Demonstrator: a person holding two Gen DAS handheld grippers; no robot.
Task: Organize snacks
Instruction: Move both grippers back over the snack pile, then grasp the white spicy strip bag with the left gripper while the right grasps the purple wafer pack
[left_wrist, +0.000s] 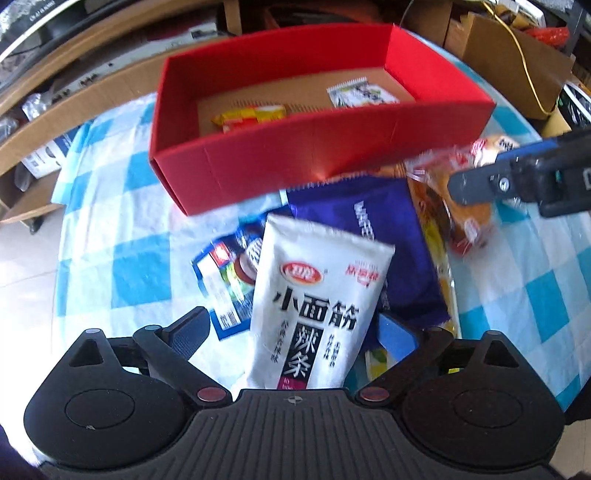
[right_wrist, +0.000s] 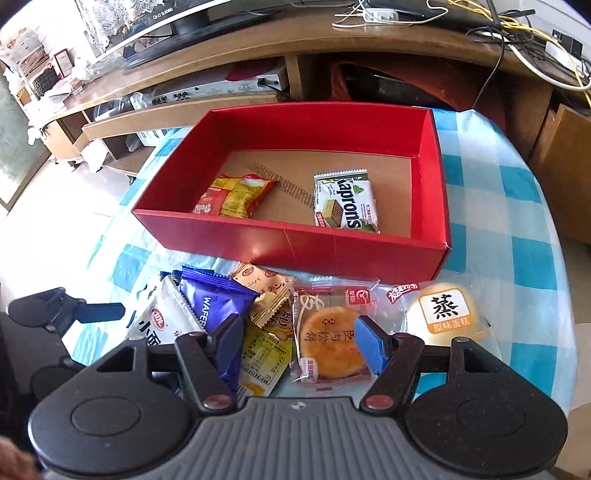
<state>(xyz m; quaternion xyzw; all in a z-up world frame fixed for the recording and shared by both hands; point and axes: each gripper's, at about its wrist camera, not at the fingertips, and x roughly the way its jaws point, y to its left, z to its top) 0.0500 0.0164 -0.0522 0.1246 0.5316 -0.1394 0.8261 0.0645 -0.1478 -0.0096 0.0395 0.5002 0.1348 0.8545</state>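
A red box stands on the checked tablecloth and holds a yellow-red snack pack and a white Kaprons wafer pack. In front of it lies a heap of snacks. My left gripper is open, its jaws on either side of a white spicy-strip pouch lying over a purple wafer pack. My right gripper is open over a clear-wrapped round orange pastry. A steamed cake pack lies to its right. The right gripper also shows in the left wrist view.
A blue-white sachet lies left of the pouch. Gold and yellow packets sit in the heap. The table's round edge curves at the right. Wooden shelves and cables stand behind the table.
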